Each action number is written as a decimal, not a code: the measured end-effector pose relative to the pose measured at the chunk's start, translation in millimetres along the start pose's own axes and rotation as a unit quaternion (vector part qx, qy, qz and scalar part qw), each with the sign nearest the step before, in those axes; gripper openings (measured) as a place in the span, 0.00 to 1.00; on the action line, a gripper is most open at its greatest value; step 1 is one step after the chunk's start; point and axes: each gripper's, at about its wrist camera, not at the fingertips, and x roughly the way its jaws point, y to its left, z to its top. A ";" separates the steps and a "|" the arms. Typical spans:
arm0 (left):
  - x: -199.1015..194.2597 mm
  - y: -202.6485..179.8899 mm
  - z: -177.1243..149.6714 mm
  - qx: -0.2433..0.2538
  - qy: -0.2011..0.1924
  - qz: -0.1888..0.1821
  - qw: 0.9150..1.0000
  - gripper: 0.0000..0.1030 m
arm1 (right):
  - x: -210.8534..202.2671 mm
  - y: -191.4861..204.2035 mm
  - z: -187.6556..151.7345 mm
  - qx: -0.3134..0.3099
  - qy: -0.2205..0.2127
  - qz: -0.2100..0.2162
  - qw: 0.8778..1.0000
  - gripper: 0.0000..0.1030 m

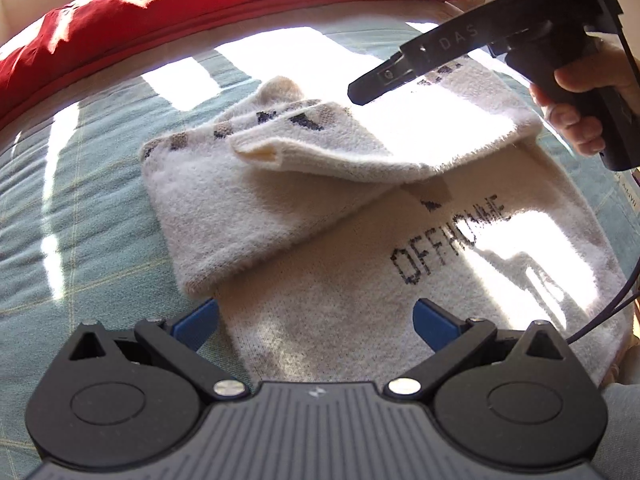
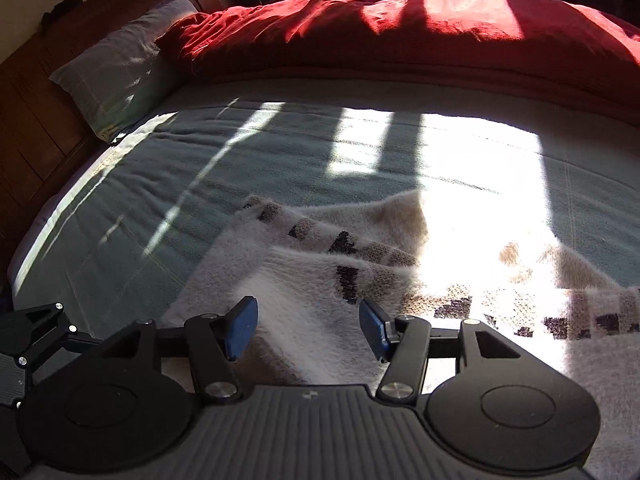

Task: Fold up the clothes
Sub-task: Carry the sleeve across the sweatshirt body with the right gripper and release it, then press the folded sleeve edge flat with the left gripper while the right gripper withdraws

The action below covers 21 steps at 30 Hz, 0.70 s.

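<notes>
A cream fuzzy sweater (image 1: 320, 248) with dark lettering lies on the green bedspread (image 1: 80, 220), with both sleeves folded across its body. My left gripper (image 1: 316, 320) hovers open over the sweater's near edge, nothing between its blue pads. The right gripper (image 1: 372, 88), held by a hand (image 1: 580, 120), hangs above the sweater's far right part. In the right wrist view the right gripper (image 2: 308, 328) stands open above a folded sleeve (image 2: 320, 280) with a dark and brown pattern, gripping nothing.
A red duvet (image 2: 400, 28) is bunched along the far side of the bed. A grey pillow (image 2: 116, 68) leans against the wooden headboard (image 2: 32, 120) at the left. Bright sun patches fall across the bedspread (image 2: 200, 160). A cable (image 1: 616, 300) hangs at the right.
</notes>
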 end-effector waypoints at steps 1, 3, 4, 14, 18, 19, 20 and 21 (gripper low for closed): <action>0.2 -2.5 5.3 0.006 -0.004 0.001 1.000 0.99 | -5.9 -4.9 -2.6 -0.003 0.000 -0.014 1.000 0.59; 1.5 -8.4 17.2 0.017 -0.012 0.001 1.000 0.99 | -21.2 -18.1 -11.4 -0.009 -0.003 -0.048 0.999 0.59; 2.7 -11.7 24.1 0.023 -0.016 -0.001 1.000 0.99 | -28.9 -24.9 -15.9 -0.013 -0.004 -0.065 0.998 0.59; 40.7 -60.8 102.5 0.059 -0.060 -0.048 0.995 0.99 | -96.1 -105.8 -93.1 0.064 -0.012 -0.178 0.982 0.64; 81.7 -76.2 118.9 0.059 -0.021 -0.060 0.996 0.99 | -92.7 -121.6 -111.5 0.082 -0.016 -0.186 0.979 0.64; 92.5 -77.6 121.3 0.056 -0.001 -0.057 0.997 0.99 | -91.9 -125.5 -116.0 0.086 -0.017 -0.188 0.978 0.64; 103.0 -79.0 123.7 0.052 0.019 -0.054 0.997 0.98 | -91.0 -129.5 -120.6 0.091 -0.018 -0.190 0.977 0.64; 104.5 -80.8 126.3 0.049 0.022 -0.049 0.997 0.97 | -90.2 -133.4 -125.2 0.096 -0.019 -0.192 0.977 0.63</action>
